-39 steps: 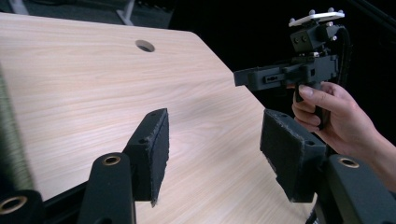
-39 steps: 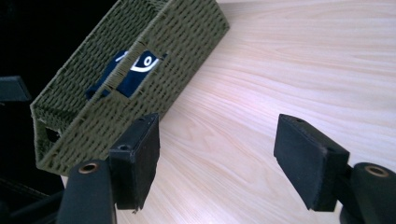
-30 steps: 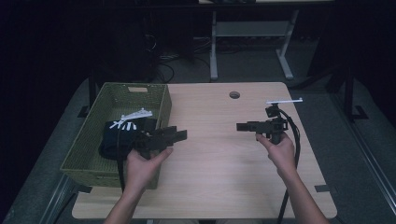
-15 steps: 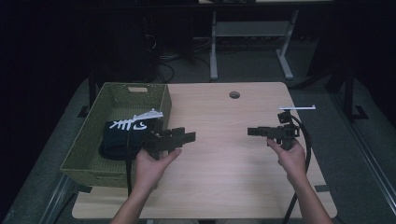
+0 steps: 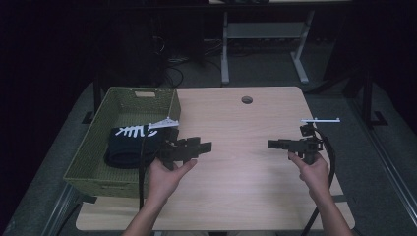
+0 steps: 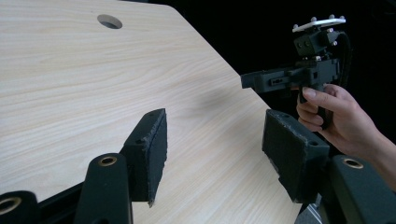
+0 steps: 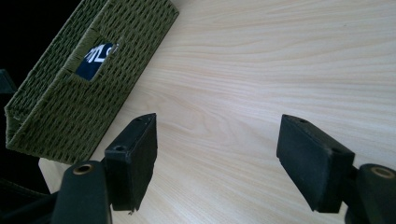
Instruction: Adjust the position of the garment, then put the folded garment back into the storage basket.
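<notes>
My left gripper [image 5: 205, 146] hangs over the wooden table [image 5: 246, 196], just right of the green woven basket [image 5: 91, 157], pointing right. Its jaws are open with bare tabletop between them [image 6: 215, 154]. My right gripper [image 5: 271, 144] is held near the table's right side and points left at the other one; its jaws are open and empty too [image 7: 217, 158]. The left gripper view shows the right gripper [image 6: 250, 81] and the hand holding it. A black cloth with white print [image 5: 125, 147] lies inside the basket. It shows through the basket's handle slot [image 7: 95, 58].
A round cable hole [image 5: 247, 100] sits near the table's far edge. The basket [image 7: 70, 116] takes up the table's left side. Metal table legs and cables stand on the dark floor behind. Cables trail from both grippers toward the near edge.
My right gripper has drifted a little to the right, toward the near edge and lower. The left gripper has edged slightly right. Both stay open and empty.
</notes>
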Available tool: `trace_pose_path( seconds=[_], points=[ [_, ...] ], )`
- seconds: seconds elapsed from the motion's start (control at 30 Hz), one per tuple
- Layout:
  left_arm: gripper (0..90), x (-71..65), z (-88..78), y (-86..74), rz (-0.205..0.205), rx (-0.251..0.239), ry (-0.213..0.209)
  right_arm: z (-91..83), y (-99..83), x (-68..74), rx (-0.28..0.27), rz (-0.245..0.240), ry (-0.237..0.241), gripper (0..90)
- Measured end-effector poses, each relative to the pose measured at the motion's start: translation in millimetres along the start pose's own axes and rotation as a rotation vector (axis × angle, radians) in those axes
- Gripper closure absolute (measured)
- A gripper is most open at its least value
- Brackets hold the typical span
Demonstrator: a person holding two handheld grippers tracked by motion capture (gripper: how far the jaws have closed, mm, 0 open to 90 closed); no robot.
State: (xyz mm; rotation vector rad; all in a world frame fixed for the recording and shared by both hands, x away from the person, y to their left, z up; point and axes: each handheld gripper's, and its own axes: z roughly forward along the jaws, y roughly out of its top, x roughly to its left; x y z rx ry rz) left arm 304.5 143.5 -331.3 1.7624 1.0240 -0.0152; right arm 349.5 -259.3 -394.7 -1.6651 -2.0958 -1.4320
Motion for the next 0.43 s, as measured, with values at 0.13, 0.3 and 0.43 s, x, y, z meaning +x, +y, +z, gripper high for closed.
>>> trace_pose_path(
  seconds=[0.13, 0.3, 0.43],
  points=[
    [40.3, 0.4, 1.6, 0.0, 0.003, 0.004, 0.002, -1.2, -1.3, -3.3, 0.002, 0.004, -0.002, 28.6],
    [40.0, 2.0, 6.6, -1.2, 0.002, 0.014, 0.0, -2.5, -5.8, -7.3, -0.001, 0.013, -0.006, 28.4],
    [38.8, 4.0, 10.4, -2.9, -0.006, 0.022, -0.004, -5.0, -10.3, -11.4, -0.002, 0.024, -0.008, 27.6]
  ],
)
